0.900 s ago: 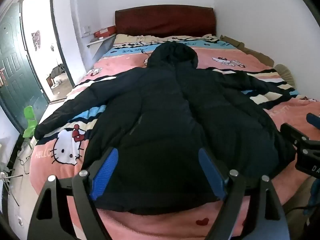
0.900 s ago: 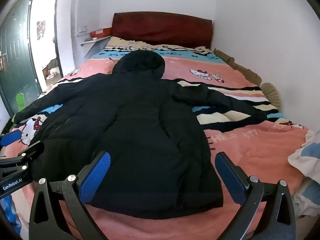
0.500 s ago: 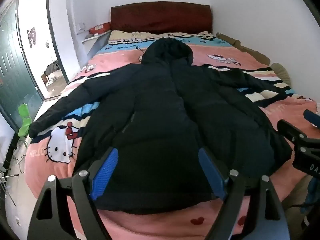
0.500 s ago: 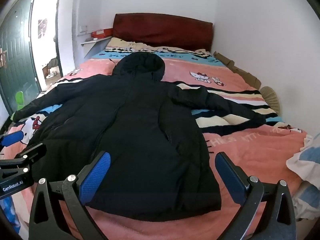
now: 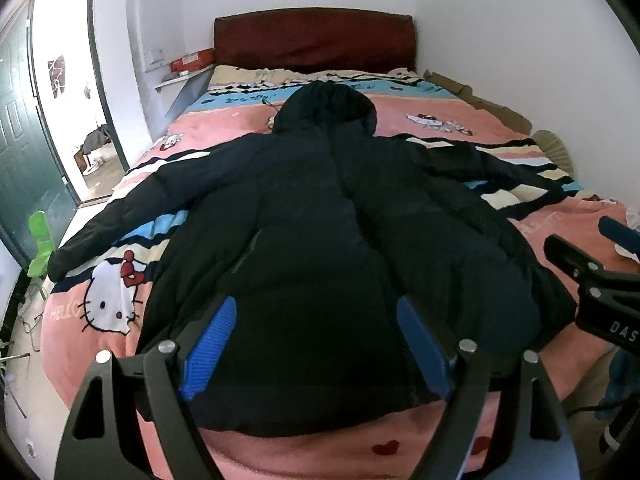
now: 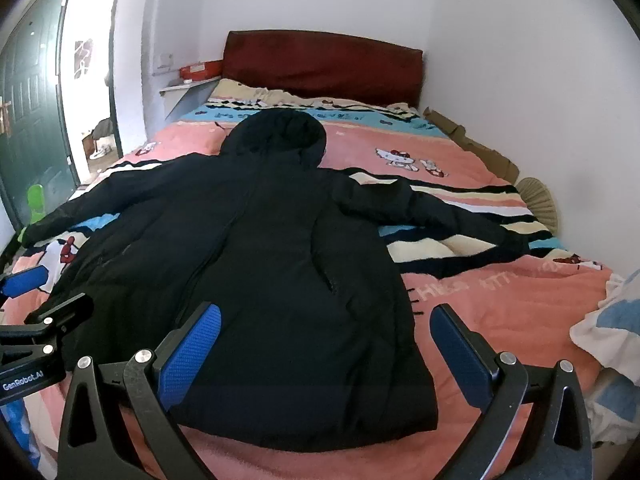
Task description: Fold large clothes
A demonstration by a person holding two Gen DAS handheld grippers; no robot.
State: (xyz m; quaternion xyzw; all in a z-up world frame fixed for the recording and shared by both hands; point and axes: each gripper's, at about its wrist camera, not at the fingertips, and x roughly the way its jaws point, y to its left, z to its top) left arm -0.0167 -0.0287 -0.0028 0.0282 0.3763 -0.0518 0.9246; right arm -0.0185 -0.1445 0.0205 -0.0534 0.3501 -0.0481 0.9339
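From the left wrist view, one black hooded coat (image 5: 332, 248) lies spread flat on the pink cartoon blanket (image 5: 424, 114), hood toward the dark red headboard (image 5: 314, 42), both sleeves out sideways. The left gripper (image 5: 316, 344) hangs over the hem with its jaws wide, holding nothing. I'd say the first fold wants a sleeve cuff pinched cleanly, then carried across the chest without dragging the body.

From the right wrist view, the right gripper (image 6: 326, 354) is likewise spread wide and empty above the hem's right corner. One coat, two sleeves, one hood, two grippers; a bundle of pale bedding (image 6: 612, 332) sits at the right edge.
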